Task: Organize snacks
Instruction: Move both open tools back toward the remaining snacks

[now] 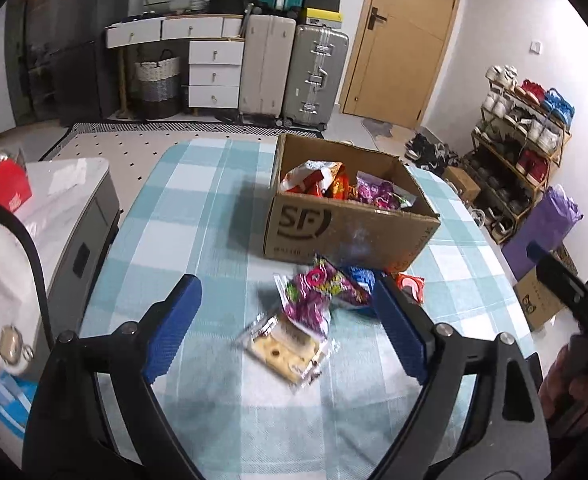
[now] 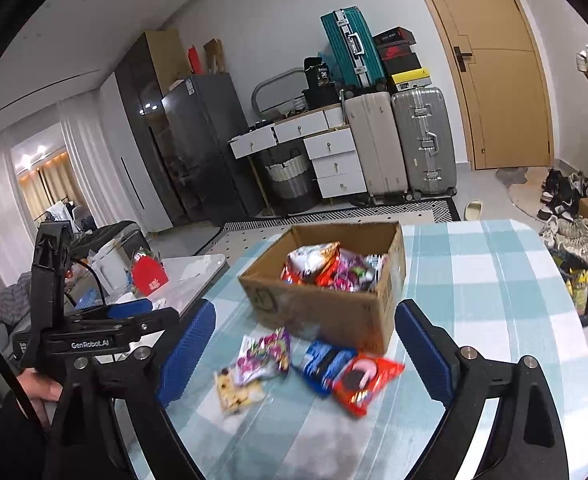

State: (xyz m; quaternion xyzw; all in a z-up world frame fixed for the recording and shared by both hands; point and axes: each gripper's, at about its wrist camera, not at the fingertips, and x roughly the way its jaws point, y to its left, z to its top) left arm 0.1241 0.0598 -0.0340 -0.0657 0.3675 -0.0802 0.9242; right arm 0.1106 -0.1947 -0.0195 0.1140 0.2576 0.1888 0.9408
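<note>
A cardboard box [image 1: 350, 236] [image 2: 326, 308] stands on the checked tablecloth [image 1: 198, 200] with several snack packs inside. Loose packs lie in front of it: a purple candy bag [image 1: 314, 300] [image 2: 264, 354], a clear biscuit pack [image 1: 284, 350] [image 2: 236, 394], a blue pack [image 1: 362, 280] [image 2: 326, 364] and a red pack [image 1: 410, 286] [image 2: 366, 380]. My left gripper [image 1: 284, 300] hovers open above the purple bag and biscuit pack, nothing between its pads. My right gripper [image 2: 306, 320] is open over the loose packs, holding nothing. The left gripper body [image 2: 94, 332] shows at the left of the right wrist view.
A white side table [image 1: 66, 192] with a red carton [image 1: 10, 190] stands left of the table. Suitcases [image 1: 294, 72], a drawer unit [image 1: 214, 72] and a door [image 1: 406, 40] line the far wall. A shoe rack [image 1: 522, 152] and purple bag [image 1: 542, 228] are at the right.
</note>
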